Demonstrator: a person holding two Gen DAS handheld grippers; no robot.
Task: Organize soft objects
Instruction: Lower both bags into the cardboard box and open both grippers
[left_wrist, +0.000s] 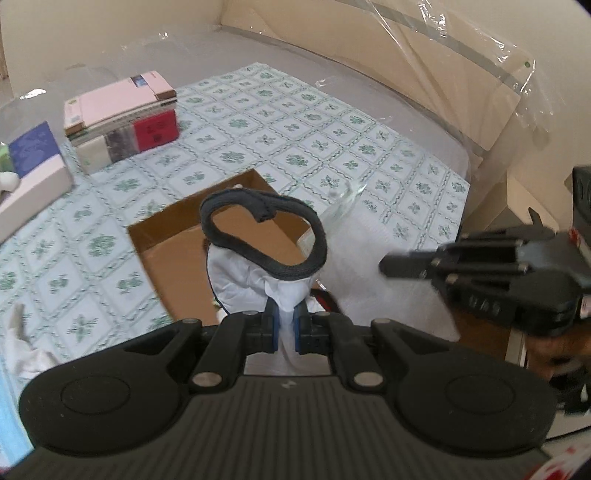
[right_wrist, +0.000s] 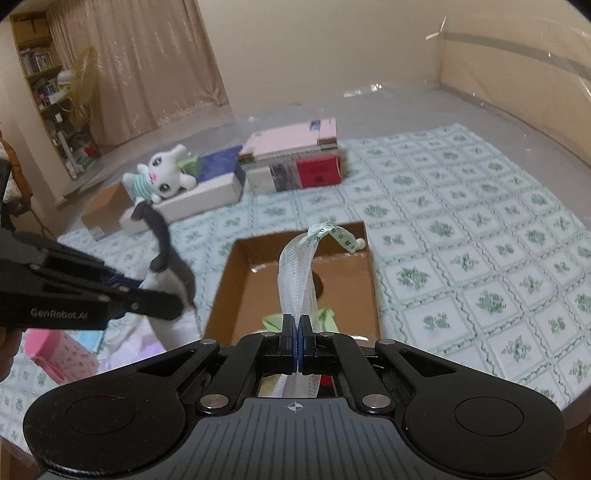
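Note:
My left gripper (left_wrist: 286, 317) is shut on a white cloth item with a dark grey band (left_wrist: 266, 236), held up over the open cardboard box (left_wrist: 173, 251). In the right wrist view the same item (right_wrist: 166, 258) hangs at the left from the left gripper (right_wrist: 177, 306), beside the box (right_wrist: 266, 284). My right gripper (right_wrist: 297, 325) is shut on a white mesh strip with a green printed tag (right_wrist: 295, 269), held above the box. A green cloth (right_wrist: 325, 317) lies inside the box. The right gripper (left_wrist: 386, 264) shows at the right of the left wrist view.
The box sits on a green floral bedspread (left_wrist: 295, 129). A stack of books (right_wrist: 295, 162) and a white plush toy (right_wrist: 162, 177) on a white box lie further back. A pink item (right_wrist: 55, 350) and a white cloth (left_wrist: 26, 350) lie near the front left.

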